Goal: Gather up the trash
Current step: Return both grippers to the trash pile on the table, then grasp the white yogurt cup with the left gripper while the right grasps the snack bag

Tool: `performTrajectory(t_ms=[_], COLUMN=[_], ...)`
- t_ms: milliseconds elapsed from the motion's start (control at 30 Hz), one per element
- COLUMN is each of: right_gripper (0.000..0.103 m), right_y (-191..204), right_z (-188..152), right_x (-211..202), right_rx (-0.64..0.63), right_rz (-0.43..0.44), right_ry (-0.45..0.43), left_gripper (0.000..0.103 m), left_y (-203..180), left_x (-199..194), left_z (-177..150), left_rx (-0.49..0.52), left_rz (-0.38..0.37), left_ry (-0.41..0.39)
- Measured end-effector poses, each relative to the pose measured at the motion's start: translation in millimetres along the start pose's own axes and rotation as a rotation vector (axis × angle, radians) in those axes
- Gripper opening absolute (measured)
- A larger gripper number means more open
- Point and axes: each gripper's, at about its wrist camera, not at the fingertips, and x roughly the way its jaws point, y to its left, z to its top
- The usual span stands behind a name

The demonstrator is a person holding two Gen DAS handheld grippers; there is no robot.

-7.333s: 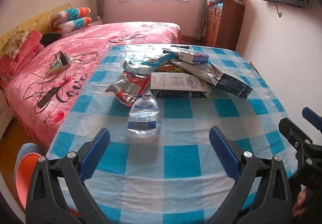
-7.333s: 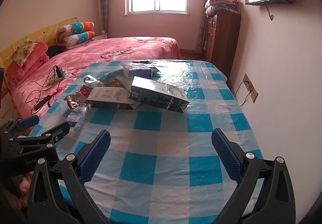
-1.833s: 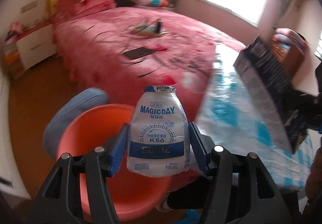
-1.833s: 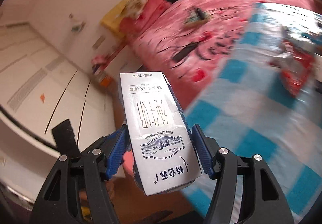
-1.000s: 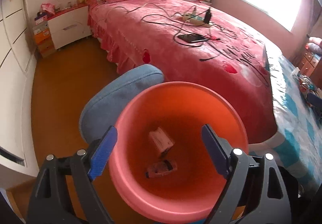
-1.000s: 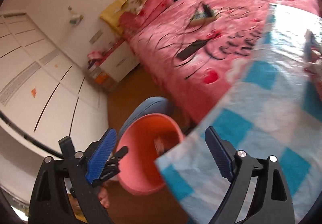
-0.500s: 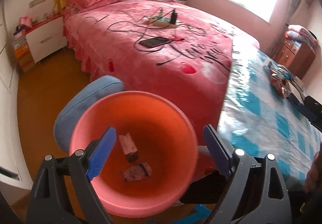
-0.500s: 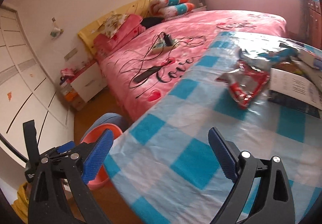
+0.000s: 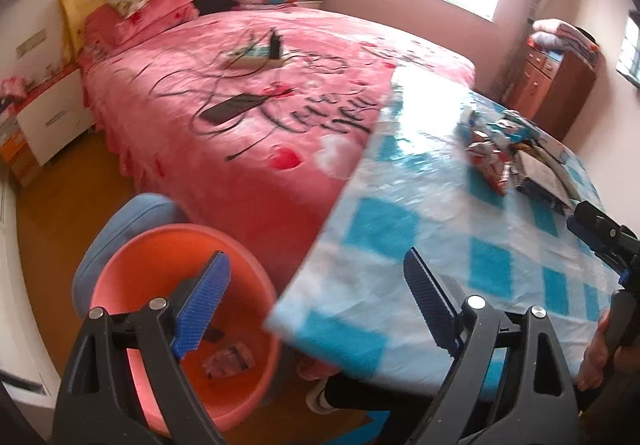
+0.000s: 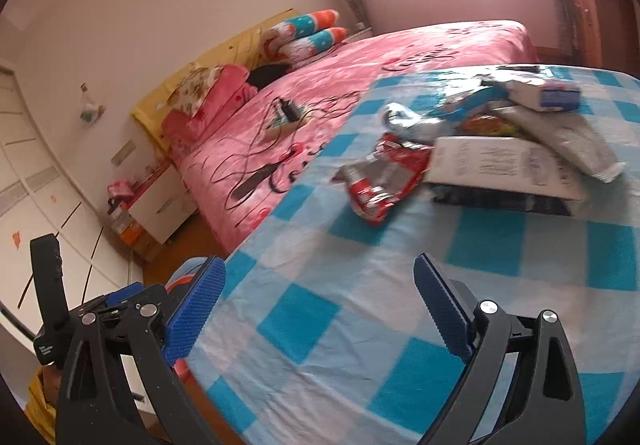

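My left gripper (image 9: 316,305) is open and empty, above the near left corner of the blue-checked table (image 9: 400,229). Below it an orange bin (image 9: 240,389) stands on the floor with a milk pouch (image 9: 228,359) and a carton piece inside. My right gripper (image 10: 320,313) is open and empty over the table's near edge. Ahead of it lies the trash pile: a red wrapper (image 10: 380,177), a white carton (image 10: 504,169), a silver-blue wrapper (image 10: 432,117) and a white-blue box (image 10: 540,91). The pile also shows in the left wrist view (image 9: 516,161).
A pink bed (image 9: 260,93) with cables, a power strip (image 9: 256,57) and a phone (image 9: 232,107) borders the table on the left. A blue stool (image 9: 120,229) stands behind the bin. A white nightstand (image 9: 48,121) and a wooden cabinet (image 9: 556,85) stand by the walls.
Both grippers dropped their items, pouch and carton, into the orange bin and opened. Since then both have swung right, from the bin back toward the table and the trash pile.
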Motion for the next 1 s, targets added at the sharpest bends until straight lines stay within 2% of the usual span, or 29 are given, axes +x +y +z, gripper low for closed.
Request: performTrajectory(t_ms=[167,267,400,533,733,867,933,1000], right_gripper=[0.094,0.094,0.094,0.094,0.094,0.094,0.094,0.092], right_y=[-25,-45,-80,-116,-170,-189,-193,-201], right_z=[13,25,56,96,165,202,219,231], right_x=[-18,-26,-42,-42,-13,17,40,61], right_rx=[0.031,0.055,0.044,0.065,0.078,0.022,-0.032,-0.057], right_rz=[-0.060,-0.077,-0.158,-0.187,-0.200,-0.230,-0.275,-0.267], right_ry=[-0.020,-0.012,-0.039,-0.030,0.007,0.034,0.064,0.091], left_gripper=[0.089,0.089,0.089,0.089,0.089,0.089,0.088,0.086], left_y=[-48,-76,-108,-137,-159,-171,-178,-183], left_x=[13,23,41,66,97,117,129,140], left_z=[24,44,69,94,119,133,140,145], left_rx=[0.069,0.088,0.102,0.093,0.096,0.104,0.104,0.095], left_rz=[-0.042,-0.094,-0.130,-0.180,-0.239,-0.263,-0.259,-0.260], left_ry=[-0.006,-0.003,-0.023,-0.010,0.029,0.053,0.064,0.076])
